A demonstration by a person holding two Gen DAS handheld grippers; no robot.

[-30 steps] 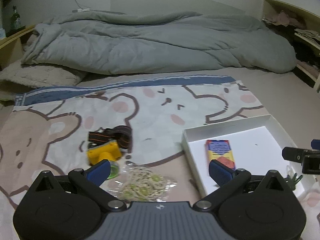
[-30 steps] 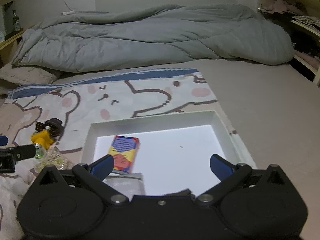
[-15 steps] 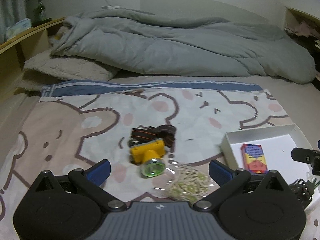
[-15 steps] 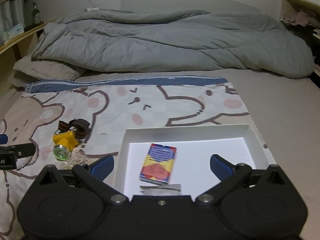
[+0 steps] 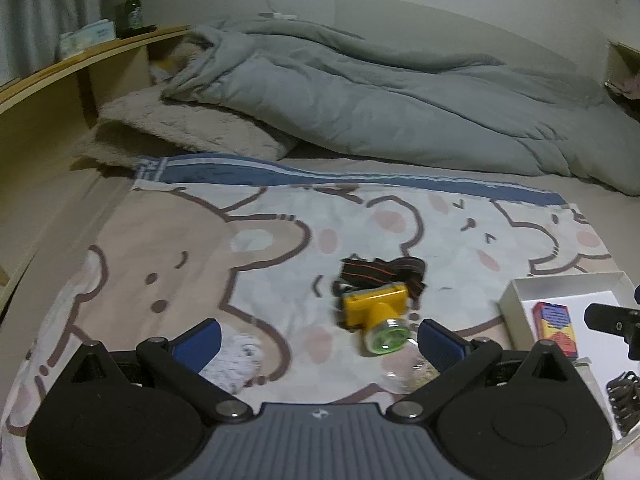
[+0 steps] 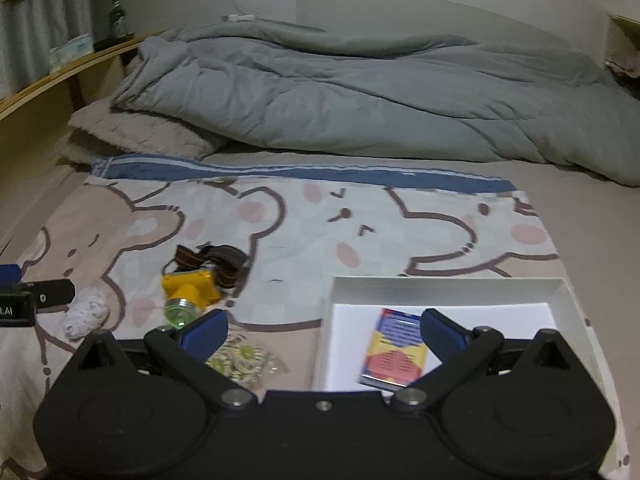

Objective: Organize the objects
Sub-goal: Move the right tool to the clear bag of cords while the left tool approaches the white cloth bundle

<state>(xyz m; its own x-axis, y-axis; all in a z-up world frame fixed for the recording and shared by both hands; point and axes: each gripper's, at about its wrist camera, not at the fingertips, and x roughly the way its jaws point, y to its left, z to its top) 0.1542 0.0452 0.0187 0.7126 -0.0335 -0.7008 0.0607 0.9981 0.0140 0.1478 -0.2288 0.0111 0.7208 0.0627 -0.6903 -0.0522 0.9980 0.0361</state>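
Note:
A yellow headlamp [image 5: 374,312] [image 6: 191,290] with a dark strap lies on the bear-print blanket [image 5: 260,248]. A clear bag of rubber bands [image 6: 240,360] [image 5: 408,372] sits just in front of it, and a white crumpled wad [image 5: 236,360] [image 6: 86,312] lies to its left. The white box [image 6: 452,292] [image 5: 516,300] at right holds a colourful card pack [image 6: 396,348] [image 5: 554,322] and a black hair clip [image 5: 624,396]. My left gripper [image 5: 316,336] is open, its fingers either side of the headlamp and wad. My right gripper [image 6: 324,328] is open over the box's left edge.
A rumpled grey duvet [image 5: 400,100] and a beige pillow [image 5: 180,132] lie across the back of the bed. A wooden shelf [image 5: 60,76] with a green bottle [image 5: 134,8] runs along the left. Bare mattress [image 6: 592,216] stretches to the right of the blanket.
Both grippers have swung left and pulled back. The headlamp has shifted rightward in the left view, the white wad has come into view, and the box has slid toward the right edge.

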